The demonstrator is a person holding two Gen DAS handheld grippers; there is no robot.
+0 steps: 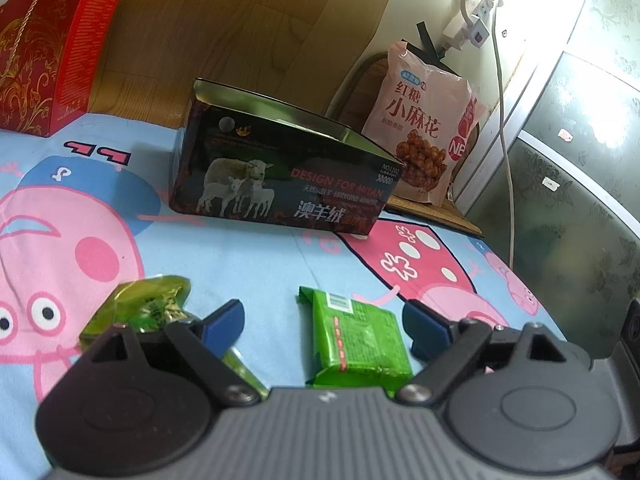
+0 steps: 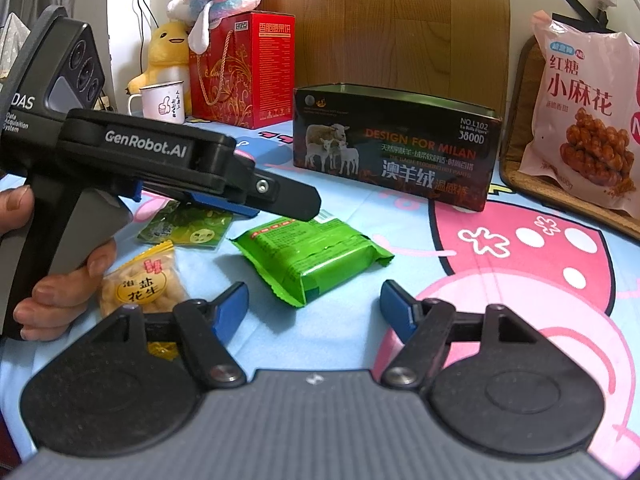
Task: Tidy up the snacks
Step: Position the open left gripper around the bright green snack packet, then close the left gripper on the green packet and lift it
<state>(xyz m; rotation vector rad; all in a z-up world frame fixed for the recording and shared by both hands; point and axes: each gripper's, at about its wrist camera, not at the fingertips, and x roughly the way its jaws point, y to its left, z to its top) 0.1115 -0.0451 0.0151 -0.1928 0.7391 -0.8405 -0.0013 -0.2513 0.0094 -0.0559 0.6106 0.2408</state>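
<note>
Three small snack packets (image 2: 312, 256), one open box (image 2: 396, 148).

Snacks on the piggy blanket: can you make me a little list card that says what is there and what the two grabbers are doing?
surface: cartoon pig blanket
snack 1: bright green packet, lying flat in the middle
snack 2: dark green pouch, lying under the left gripper
snack 3: yellow peanut bag, nearest the hand
container: open sheep box, behind the snacks, inside not visible
big bag: pink twist snack bag, leaning upright at far right
left gripper: open, packet between its fingers, not gripped
right gripper: open, holding nothing
</note>
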